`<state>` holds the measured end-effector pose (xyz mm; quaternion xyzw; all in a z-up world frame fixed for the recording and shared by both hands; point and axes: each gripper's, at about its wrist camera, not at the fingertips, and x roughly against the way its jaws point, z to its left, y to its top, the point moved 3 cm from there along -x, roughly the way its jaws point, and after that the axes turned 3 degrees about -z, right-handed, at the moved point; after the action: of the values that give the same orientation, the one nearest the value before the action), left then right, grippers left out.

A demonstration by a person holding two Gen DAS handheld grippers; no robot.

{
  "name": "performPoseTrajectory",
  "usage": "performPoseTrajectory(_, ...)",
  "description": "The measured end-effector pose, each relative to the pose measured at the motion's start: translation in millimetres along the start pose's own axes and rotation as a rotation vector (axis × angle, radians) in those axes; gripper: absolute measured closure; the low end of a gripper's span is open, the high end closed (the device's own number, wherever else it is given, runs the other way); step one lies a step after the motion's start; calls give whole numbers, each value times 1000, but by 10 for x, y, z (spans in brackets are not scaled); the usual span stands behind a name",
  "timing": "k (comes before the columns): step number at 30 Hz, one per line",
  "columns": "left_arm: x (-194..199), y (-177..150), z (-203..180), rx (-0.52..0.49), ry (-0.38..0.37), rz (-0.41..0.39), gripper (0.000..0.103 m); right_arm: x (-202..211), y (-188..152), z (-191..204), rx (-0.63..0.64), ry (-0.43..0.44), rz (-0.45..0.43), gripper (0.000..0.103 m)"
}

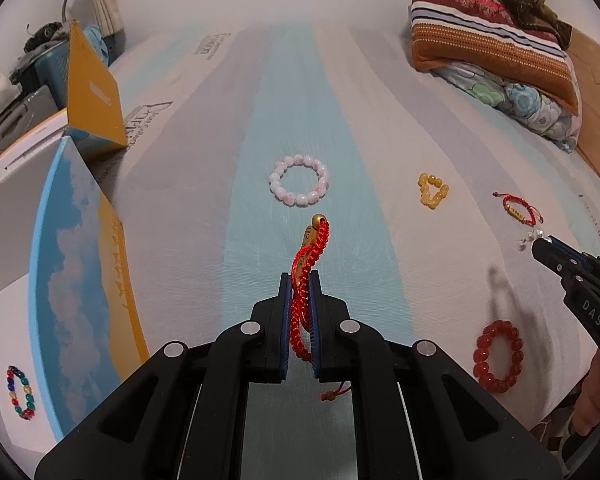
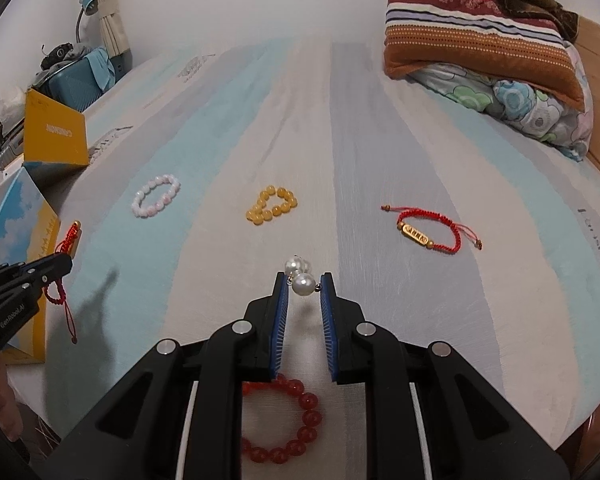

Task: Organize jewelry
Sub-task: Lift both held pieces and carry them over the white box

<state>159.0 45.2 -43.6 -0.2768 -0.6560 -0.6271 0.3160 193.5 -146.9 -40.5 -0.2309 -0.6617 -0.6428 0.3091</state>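
Striped bedding (image 2: 260,128) serves as the work surface. Above it the left gripper (image 1: 299,280) is clenched on a red braided cord bracelet with a gold charm (image 1: 310,256), while the right gripper (image 2: 304,280) pinches a pearl piece (image 2: 303,283) at its tips. Both seem mid-carry; next each needs moving over the sky-printed open box (image 1: 72,264) at the left and releasing. Its white tray holds a multicoloured bead bracelet (image 1: 20,392). Pink (image 1: 299,186), amber (image 2: 272,205) and red bead bracelets (image 2: 288,420), plus another red cord bracelet (image 2: 428,232), lie unsorted.
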Motion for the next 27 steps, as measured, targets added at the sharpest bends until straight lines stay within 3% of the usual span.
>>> performPoseTrajectory(11, 318, 68, 55, 21, 9, -43, 96, 313, 232, 174, 4, -18, -53, 87)
performPoseTrajectory(27, 885, 194, 309, 60, 44, -121, 96, 756, 517, 674, 30, 32, -109, 87)
